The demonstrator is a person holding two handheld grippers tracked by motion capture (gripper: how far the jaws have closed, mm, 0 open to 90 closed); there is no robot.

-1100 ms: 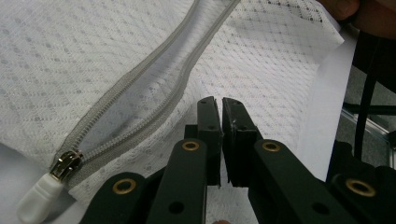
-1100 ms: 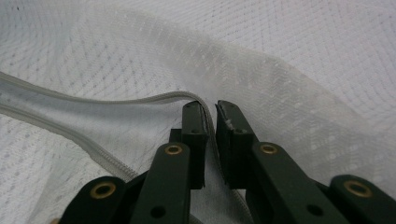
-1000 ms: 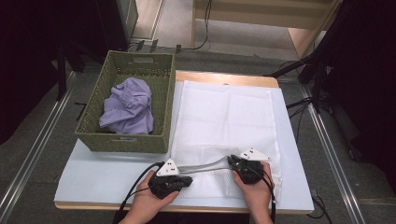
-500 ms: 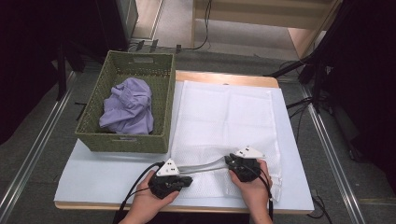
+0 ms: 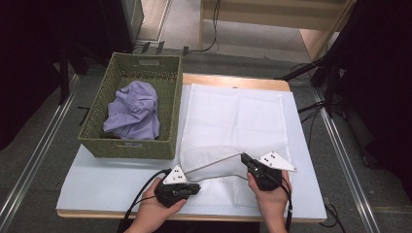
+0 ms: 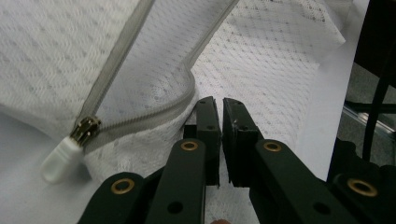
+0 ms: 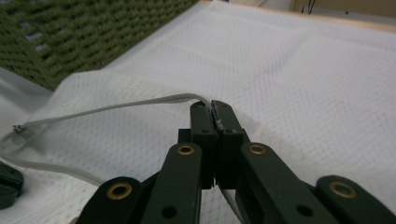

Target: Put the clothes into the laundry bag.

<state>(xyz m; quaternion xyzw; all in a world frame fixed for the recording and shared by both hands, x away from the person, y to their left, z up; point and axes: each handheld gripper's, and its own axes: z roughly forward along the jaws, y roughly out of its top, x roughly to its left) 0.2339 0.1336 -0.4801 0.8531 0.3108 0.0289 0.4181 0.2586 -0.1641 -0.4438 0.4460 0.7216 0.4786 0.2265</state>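
Note:
A white mesh laundry bag (image 5: 233,116) lies flat on the table, its zip opening toward me. My right gripper (image 5: 244,158) is shut on the upper zip edge (image 7: 140,103) and holds it raised above the bag, so the mouth gapes. My left gripper (image 5: 197,187) sits low at the mouth's left end, its jaws nearly together on the lower edge of the mesh (image 6: 261,88). The metal zip slider (image 6: 85,128) with a white pull tab (image 6: 58,161) rests just left of those jaws. In the right gripper view the jaws (image 7: 214,107) are pressed tight on the zip tape.
A green woven basket (image 5: 131,145) stands at the table's left with a crumpled lilac garment (image 5: 133,111) inside. The table's front edge (image 5: 194,213) runs just under my hands. Cables trail from both grippers toward me.
My right gripper has shifted slightly left and away from me with the upper zip edge, widening the bag's mouth a little. The left gripper has stayed put.

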